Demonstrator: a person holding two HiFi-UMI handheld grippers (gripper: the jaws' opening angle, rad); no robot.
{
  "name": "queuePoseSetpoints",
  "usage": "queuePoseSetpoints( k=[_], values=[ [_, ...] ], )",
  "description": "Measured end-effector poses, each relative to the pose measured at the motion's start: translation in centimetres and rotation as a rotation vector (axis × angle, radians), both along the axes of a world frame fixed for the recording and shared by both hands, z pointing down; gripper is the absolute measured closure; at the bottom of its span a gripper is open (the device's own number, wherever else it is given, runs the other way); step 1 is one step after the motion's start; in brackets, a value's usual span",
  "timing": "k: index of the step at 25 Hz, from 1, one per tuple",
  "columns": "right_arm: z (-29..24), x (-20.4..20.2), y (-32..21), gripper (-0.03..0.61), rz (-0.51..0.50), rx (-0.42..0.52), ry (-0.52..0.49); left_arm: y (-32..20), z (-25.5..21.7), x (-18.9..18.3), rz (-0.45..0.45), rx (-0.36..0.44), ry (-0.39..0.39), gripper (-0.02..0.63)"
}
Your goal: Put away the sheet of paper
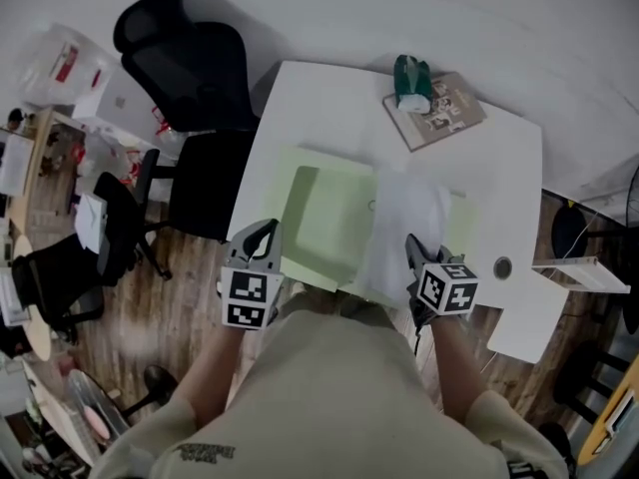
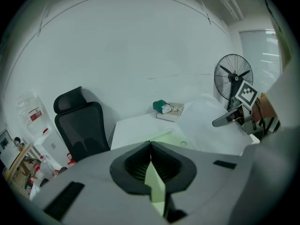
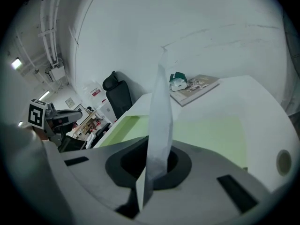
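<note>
left gripper (image 1: 264,232): jaws closed tight, pinching a thin edge of the light green folder (image 1: 324,218) at its near left corner. In the left gripper view you can see the green strip (image 2: 156,182) sandwiched right between the pads.

right gripper (image 1: 413,248): also clamped shut, this one on the near edge of the sheet of paper (image 1: 404,226). From its own camera the white sheet (image 3: 161,121) stands up out of the jaws and curls away.

sheet of paper: not lying flat. It's draped over the right half of the folder, with the near end lifted in the right gripper.

folder: spread open on the white bench (image 1: 329,98), near the person's edge.

far side of the bench: a book (image 1: 449,113) with a small green-and-white thing (image 1: 410,83) sitting on top of it, well apart from the folder.

bench extras: a little round grommet (image 1: 502,266) just right of the right gripper.

around the room: a black office chair (image 1: 190,68) beside the bench on the left, and a standing fan (image 2: 233,76) showing in the left gripper view.
</note>
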State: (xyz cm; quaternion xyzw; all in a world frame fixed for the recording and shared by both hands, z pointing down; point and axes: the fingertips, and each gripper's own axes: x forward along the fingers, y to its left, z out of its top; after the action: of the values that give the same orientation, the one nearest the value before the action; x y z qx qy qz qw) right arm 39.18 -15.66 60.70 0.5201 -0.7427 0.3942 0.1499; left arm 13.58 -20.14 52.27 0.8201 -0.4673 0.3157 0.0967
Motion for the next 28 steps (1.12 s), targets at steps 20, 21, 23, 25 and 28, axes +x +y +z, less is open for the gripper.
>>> queuePoseSetpoints(
  k=[20, 21, 23, 25, 28],
  values=[
    [6.3, -2.4, -0.9, 0.554, 0.084, -0.178, -0.035, -2.5, 6.2, -3.6, 0.057, -0.134, -0.029, 0.594],
    [6.6, -2.8, -1.1, 0.555, 0.081, -0.184, -0.041, -2.6, 6.4, -3.9, 0.056, -0.141, -0.030, 0.594],
    [6.8, -3.6, -1.6, 0.555, 0.077, -0.190, -0.039, -2.6, 6.8, -4.4, 0.056, -0.155, -0.034, 0.594],
    [7.1, -4.3, -2.0, 0.555, 0.078, -0.197, -0.041, -2.7, 7.2, -4.9, 0.055, -0.167, -0.039, 0.594],
    [7.8, -5.4, -2.8, 0.555, 0.086, -0.211, -0.058, -2.8, 7.8, -5.5, 0.054, -0.181, -0.047, 0.594]
  ],
)
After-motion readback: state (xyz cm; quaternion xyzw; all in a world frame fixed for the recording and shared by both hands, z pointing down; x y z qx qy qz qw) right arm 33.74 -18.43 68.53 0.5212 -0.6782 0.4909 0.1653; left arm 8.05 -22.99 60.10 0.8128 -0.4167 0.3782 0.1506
